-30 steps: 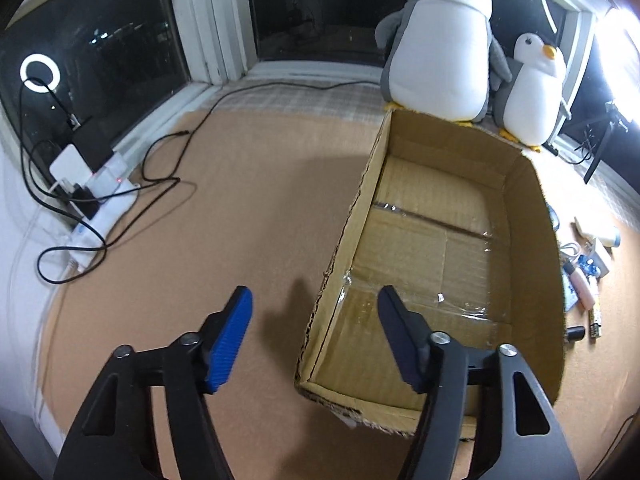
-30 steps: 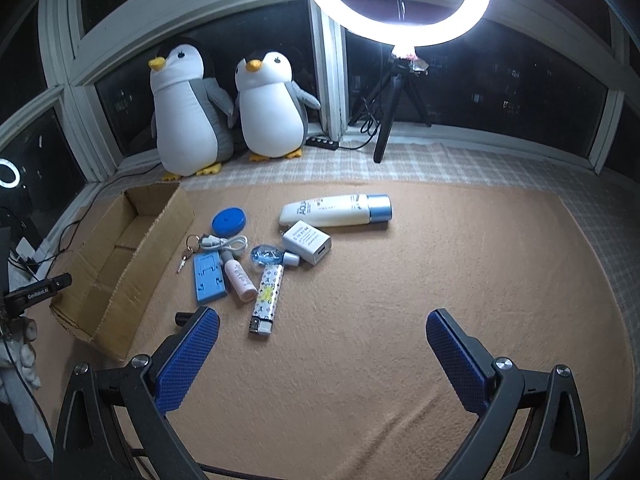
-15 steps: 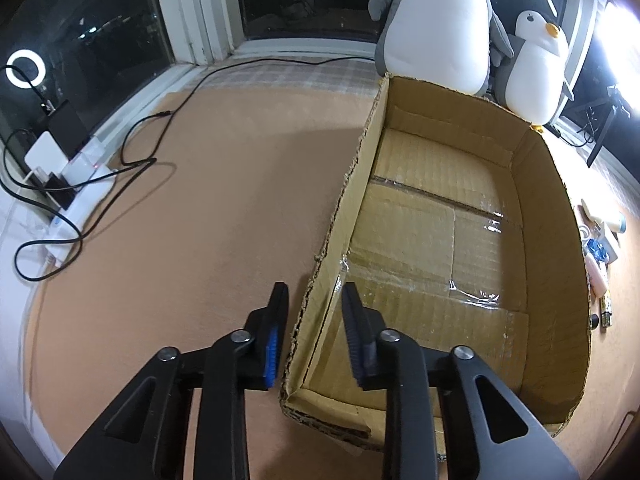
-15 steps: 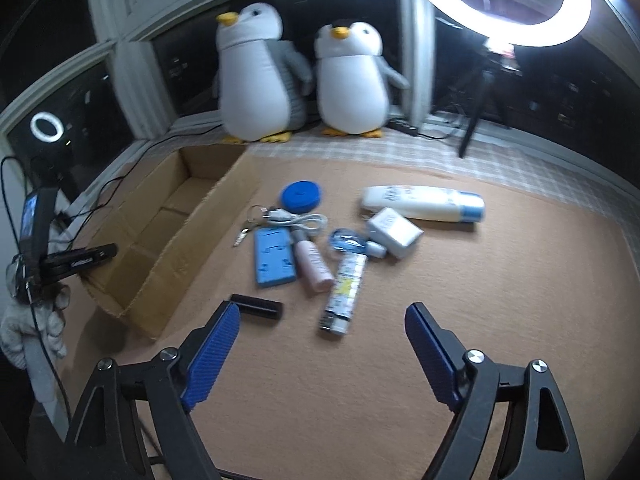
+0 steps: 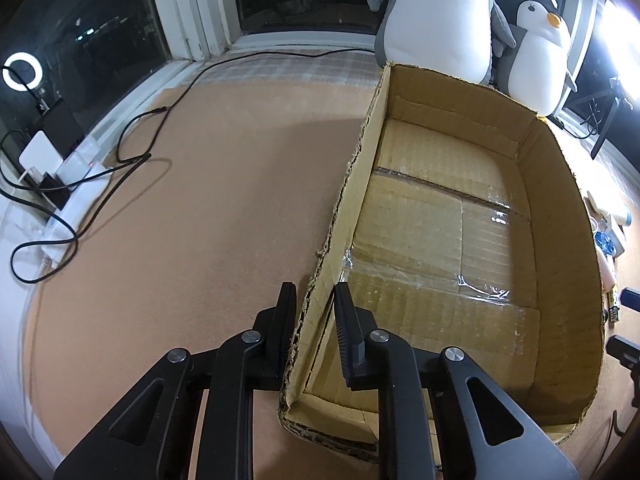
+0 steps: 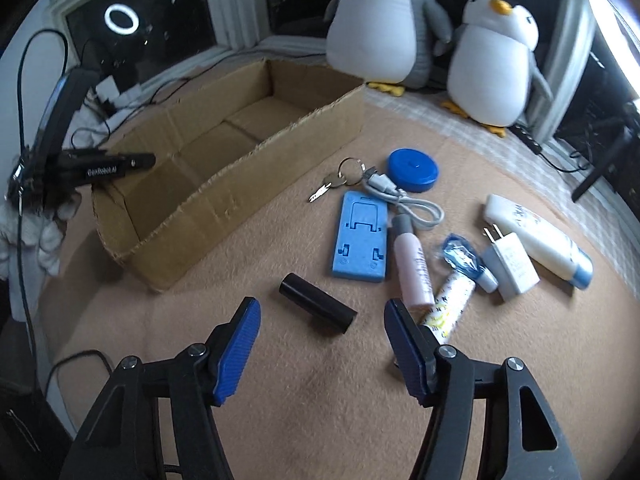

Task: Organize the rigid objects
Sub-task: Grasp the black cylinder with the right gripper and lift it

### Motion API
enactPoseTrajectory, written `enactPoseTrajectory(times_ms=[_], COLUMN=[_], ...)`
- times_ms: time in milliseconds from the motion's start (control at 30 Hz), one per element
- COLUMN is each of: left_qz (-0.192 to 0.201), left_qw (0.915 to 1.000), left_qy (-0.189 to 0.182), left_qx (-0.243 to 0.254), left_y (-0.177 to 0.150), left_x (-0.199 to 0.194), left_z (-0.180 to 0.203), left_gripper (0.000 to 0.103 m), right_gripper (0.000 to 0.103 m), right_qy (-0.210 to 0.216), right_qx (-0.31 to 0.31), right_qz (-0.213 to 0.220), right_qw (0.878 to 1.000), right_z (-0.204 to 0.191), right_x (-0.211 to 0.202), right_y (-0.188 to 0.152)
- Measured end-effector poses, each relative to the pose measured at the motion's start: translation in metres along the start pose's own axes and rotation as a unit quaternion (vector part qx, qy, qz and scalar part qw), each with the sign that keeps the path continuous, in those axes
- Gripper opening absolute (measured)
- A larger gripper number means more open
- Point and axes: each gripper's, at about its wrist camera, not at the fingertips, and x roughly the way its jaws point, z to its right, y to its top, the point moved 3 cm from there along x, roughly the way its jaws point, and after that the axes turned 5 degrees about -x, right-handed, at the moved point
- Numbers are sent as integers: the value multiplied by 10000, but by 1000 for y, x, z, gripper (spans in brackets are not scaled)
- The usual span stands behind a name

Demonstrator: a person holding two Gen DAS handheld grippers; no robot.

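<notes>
Two grippers are working over a tan mat (image 6: 320, 400) by a window. The left gripper (image 5: 314, 320) is clamping the near end of the left wall of a cardboard box (image 5: 560, 208), one finger outside the wall, the other inside, jaws drawn nearly together with the cardboard pinched between them. The box is lying open-topped with its long axis running away from that camera toward two plush penguins (image 5: 540, 52) at the window; in the right view the box (image 6: 248, 184) is sitting at the left, its long side running from near left to far right. The right gripper (image 6: 320, 328) is hovering tilted down over a black tube (image 6: 318, 309), its jaws having just been closing and now standing about half apart; the tube is lying between and just beyond the blue pads (image 6: 240, 344), which are not touching it. The tube is resting on the mat just off the box's near corner, its long axis running diagonally from upper left to lower right, one round end facing the box. Right of it, other items are lying clustered: a blue phone stand (image 6: 360, 240) lengthwise away from the camera, a pink bottle (image 6: 414, 268) beside it, a patterned tube (image 6: 448, 308), a white charger (image 6: 512, 268), a white lotion bottle (image 6: 536, 240) angled down to the right, a white cable (image 6: 404, 204), keys (image 6: 336, 184) and a blue round lid (image 6: 413, 170). At the far left, a gloved hand (image 6: 36, 236) is holding the left gripper's handle.
</notes>
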Motion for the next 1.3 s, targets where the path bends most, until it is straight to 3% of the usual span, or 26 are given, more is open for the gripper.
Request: enactPoseTrajectory(times_ms=[233, 367, 633, 1000, 1300], left_qz=[-5, -4, -10, -27, 12], left_qw=[10000, 10000, 10000, 9999, 10000], left_qy=[8, 10, -12, -71, -40], left_qx=[0, -5, -28, -72, -26], left_y=[0, 0, -1, -4, -6], left_x=[0, 1, 2, 8, 7], left_z=[-1, 0, -2, -3, -2], left_gripper=[18, 18, 18, 18, 18], right_gripper=[55, 45, 37, 15, 15], right_qy=[140, 293, 362, 205, 365], right_qx=[-366, -352, -356, -15, 636], right_qz=[-196, -308, -437, -431, -168], right_qw=[9990, 9985, 9978, 9989, 9972], right_z=[-1, 1, -3, -5, 3], right_x=[21, 31, 37, 34, 27], right_y=[8, 10, 11, 4, -5])
